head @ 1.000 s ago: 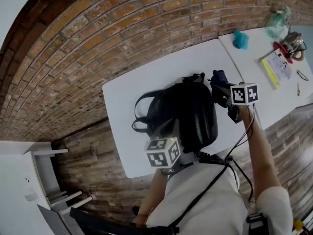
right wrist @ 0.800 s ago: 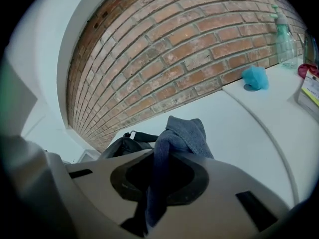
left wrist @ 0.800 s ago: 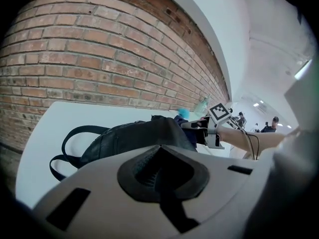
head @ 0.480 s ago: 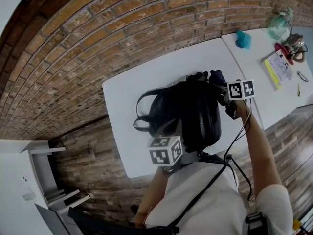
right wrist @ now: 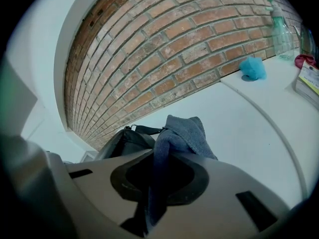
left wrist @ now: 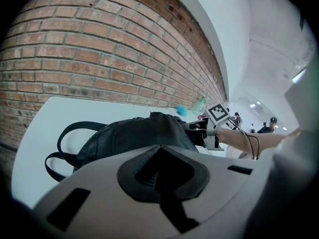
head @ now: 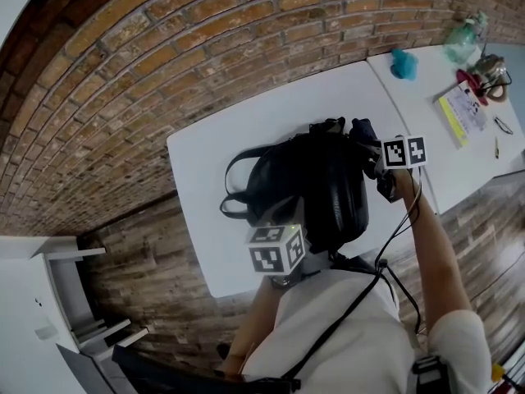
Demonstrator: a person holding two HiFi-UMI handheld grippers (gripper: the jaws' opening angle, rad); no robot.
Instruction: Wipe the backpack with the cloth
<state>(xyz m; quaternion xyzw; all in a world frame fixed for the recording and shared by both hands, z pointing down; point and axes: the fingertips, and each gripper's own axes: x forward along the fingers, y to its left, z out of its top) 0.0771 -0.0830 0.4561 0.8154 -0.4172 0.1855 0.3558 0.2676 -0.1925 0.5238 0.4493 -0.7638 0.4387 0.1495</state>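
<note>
A white shelf unit (head: 70, 290) stands at far L on the wood floor, below a brick wall (head: 164, 48). Next, a white table (head: 205, 162) carries 1 backpack (head: 324, 187): black, smooth w/ a leather-like sheen, lying flat, 2 strap loops (head: 238, 191) spilling off its L side. Whether it's zipped, and what's inside, can't be made out.

The L gripper (left wrist: 159, 183) sits at the pack's near edge, jaws pressed together w/ nothing seen between them. The person's white-shirted torso fills the foreground.

At the pack's R edge, the R gripper (right wrist: 159, 183) is clamped tight on 1 grey-blue cloth (right wrist: 182, 133), which bunches up above the jaws. The cloth sits right at the pack's top R corner; contact can't be confirmed.

Further R, a 2nd white table (head: 426, 138) butts against the 1st. On it: 1 teal lump (head: 403, 64), 1 clear greenish spray bottle (head: 463, 35), 1 yellow-edged booklet (head: 462, 113), 1 red item (head: 472, 83), too small to identify.

Count: 2 tables, 2 grippers, 1 pack, 1 cloth.
</note>
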